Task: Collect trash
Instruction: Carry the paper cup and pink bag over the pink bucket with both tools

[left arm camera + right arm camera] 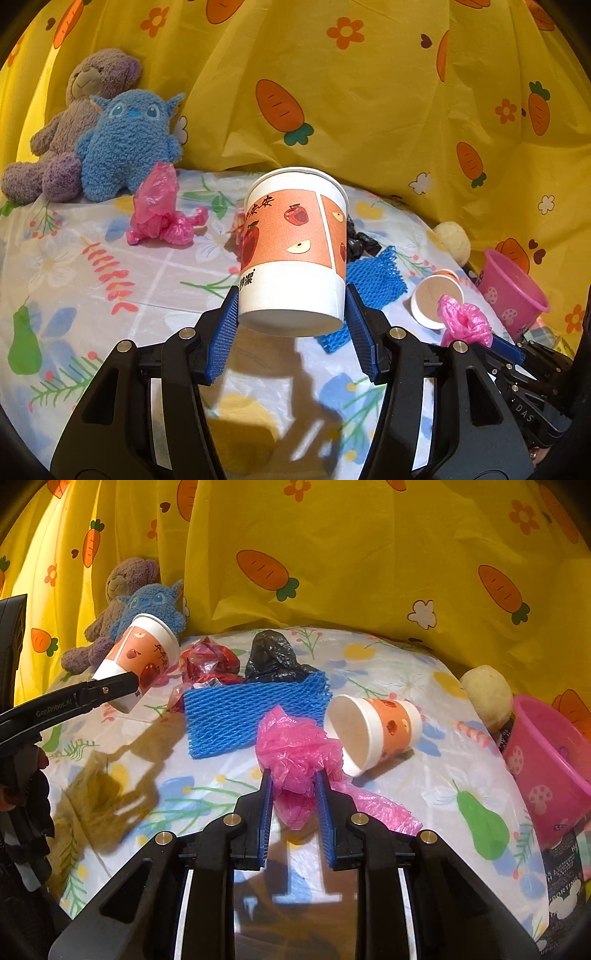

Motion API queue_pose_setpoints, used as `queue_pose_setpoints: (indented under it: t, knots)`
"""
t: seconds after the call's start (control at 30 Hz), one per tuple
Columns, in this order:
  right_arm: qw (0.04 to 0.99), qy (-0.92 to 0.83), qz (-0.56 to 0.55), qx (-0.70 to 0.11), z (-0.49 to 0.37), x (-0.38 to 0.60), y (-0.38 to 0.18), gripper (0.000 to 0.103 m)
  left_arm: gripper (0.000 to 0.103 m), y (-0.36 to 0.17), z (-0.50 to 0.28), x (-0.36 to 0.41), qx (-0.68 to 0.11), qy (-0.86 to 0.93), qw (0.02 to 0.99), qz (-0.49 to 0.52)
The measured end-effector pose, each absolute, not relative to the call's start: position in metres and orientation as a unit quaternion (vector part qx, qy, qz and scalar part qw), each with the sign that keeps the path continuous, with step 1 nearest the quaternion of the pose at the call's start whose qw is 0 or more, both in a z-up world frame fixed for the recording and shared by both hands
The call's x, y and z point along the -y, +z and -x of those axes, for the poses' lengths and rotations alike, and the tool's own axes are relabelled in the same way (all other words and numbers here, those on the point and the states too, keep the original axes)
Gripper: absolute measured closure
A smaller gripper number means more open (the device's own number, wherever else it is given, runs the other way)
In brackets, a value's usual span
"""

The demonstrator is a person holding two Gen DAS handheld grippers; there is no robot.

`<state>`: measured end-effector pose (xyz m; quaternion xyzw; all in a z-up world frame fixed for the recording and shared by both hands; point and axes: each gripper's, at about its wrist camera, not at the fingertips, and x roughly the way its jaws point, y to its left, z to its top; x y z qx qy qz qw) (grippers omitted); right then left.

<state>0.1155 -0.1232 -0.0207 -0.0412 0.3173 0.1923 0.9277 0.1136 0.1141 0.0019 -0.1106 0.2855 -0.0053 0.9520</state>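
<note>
Meanwhile, the left gripper [291,325] clamps an upright paper cup [293,251]; the right gripper [294,794] pinches a crumpled pink plastic bag [295,749] above the table [424,805].

Between the ribbed blue rubbery fingers [226,332] sits a smooth matt paper cup [293,251]. The other fingers [266,812] pinch crinkly glossy pink plastic film [295,749]. Beyond them lie a blue foam net [251,709] and fuzzy plush toys [122,147] on the worktop's shiny plastic cover [110,295].

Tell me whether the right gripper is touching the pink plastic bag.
Touching. The right wrist view shows the right gripper with both blue fingers pressed against the crumpled pink plastic bag.
</note>
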Motion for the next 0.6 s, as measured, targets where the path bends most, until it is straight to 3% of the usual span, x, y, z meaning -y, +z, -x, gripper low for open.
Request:
queue_pose_setpoints:
  t: [0.6]
  knots:
    - [0.953,0.134,-0.026,-0.271,-0.107,0.205,0.001,0.08,0.048,0.016,-0.126,0.002,-0.286,-0.116,0.949,0.059]
